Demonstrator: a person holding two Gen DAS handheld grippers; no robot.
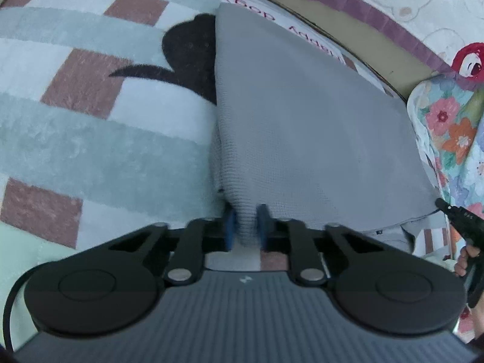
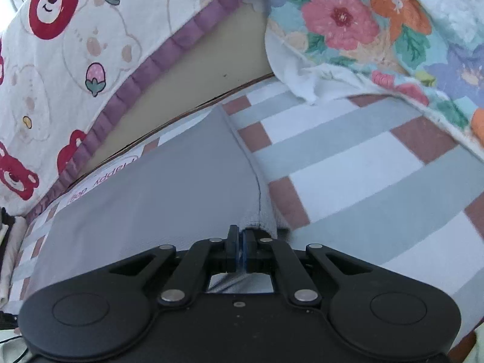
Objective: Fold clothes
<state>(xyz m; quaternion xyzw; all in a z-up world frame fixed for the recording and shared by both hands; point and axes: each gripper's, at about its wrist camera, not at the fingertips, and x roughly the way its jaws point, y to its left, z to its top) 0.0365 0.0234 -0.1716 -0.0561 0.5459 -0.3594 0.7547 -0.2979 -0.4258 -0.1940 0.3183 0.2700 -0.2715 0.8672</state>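
Left gripper and right gripper each pinched a near corner of the grey garment, doubled flat on the checked blanket; folding looked partway.

Lying across most of both views: a plush checked rug in pale green, white and dusty pink, with a black animal shape at upper centre of the left view. Running along the top, a tan base board under a purple frill. Hanging above, upper left of the right view, a cream bear-print sheet. Spilling in at upper right, a floral quilt. Soft daylight falling throughout.
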